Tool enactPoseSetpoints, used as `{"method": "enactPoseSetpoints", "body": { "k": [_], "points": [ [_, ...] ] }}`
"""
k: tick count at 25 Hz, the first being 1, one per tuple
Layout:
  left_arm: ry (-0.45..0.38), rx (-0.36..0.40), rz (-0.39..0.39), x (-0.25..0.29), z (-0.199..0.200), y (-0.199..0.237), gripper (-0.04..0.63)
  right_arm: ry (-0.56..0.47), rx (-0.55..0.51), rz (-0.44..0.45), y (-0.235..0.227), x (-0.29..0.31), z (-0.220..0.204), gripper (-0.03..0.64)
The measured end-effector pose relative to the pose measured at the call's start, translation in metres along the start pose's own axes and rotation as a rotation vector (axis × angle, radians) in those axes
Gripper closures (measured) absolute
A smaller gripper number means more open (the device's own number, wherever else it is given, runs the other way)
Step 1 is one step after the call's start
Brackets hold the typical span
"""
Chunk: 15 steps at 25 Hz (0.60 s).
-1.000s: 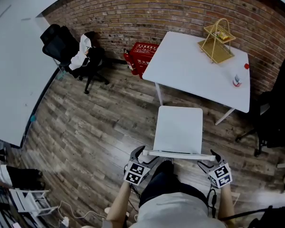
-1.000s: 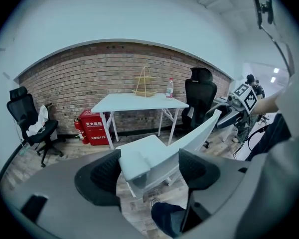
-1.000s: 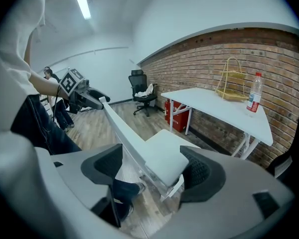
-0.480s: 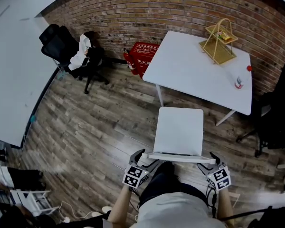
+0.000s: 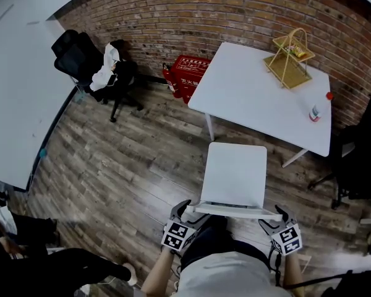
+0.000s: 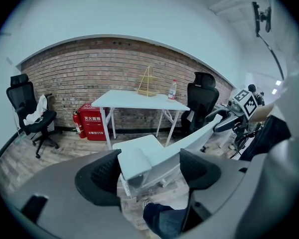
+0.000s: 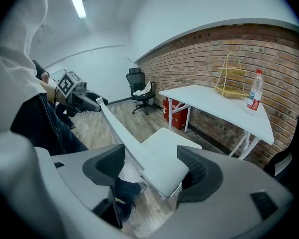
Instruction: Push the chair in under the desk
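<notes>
The white chair (image 5: 234,173) stands on the wood floor, its seat's front edge just short of the white desk (image 5: 253,94). Its backrest top rail (image 5: 235,210) runs across in front of me. My left gripper (image 5: 184,211) is at the rail's left end, my right gripper (image 5: 278,219) at its right end. In the left gripper view the rail's end (image 6: 133,164) lies between the wide jaws of the left gripper (image 6: 147,171), against one pad only. In the right gripper view the other end (image 7: 162,176) sits the same way in the right gripper (image 7: 152,172).
On the desk stand a gold wire rack (image 5: 292,57) and a small bottle (image 5: 313,112). A red box (image 5: 187,74) sits by the brick wall. Black office chairs stand at far left (image 5: 86,64) and right (image 5: 362,156). A person in dark clothes (image 5: 62,271) is at bottom left.
Both grippers and the backrest rail sit slightly lower in the head view. A person in dark clothes has come into the bottom left corner.
</notes>
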<state>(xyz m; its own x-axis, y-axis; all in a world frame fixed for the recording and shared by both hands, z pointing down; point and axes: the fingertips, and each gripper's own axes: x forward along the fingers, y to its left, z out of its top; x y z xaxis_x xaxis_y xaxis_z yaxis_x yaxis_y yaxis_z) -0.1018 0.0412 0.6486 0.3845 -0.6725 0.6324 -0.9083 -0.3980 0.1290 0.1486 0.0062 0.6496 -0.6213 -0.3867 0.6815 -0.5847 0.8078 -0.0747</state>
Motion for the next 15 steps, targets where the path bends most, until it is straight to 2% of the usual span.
{"method": "enactPoseSetpoints", "body": {
  "k": [8,15],
  "points": [
    [0.012,0.021,-0.029,0.012,0.012,0.018,0.224,0.001,0.022,-0.03,-0.004,0.011,0.009,0.284],
    [0.001,0.053,-0.056,0.04,0.037,0.035,0.224,0.011,0.049,-0.064,-0.03,0.025,0.018,0.284]
  ]
}}
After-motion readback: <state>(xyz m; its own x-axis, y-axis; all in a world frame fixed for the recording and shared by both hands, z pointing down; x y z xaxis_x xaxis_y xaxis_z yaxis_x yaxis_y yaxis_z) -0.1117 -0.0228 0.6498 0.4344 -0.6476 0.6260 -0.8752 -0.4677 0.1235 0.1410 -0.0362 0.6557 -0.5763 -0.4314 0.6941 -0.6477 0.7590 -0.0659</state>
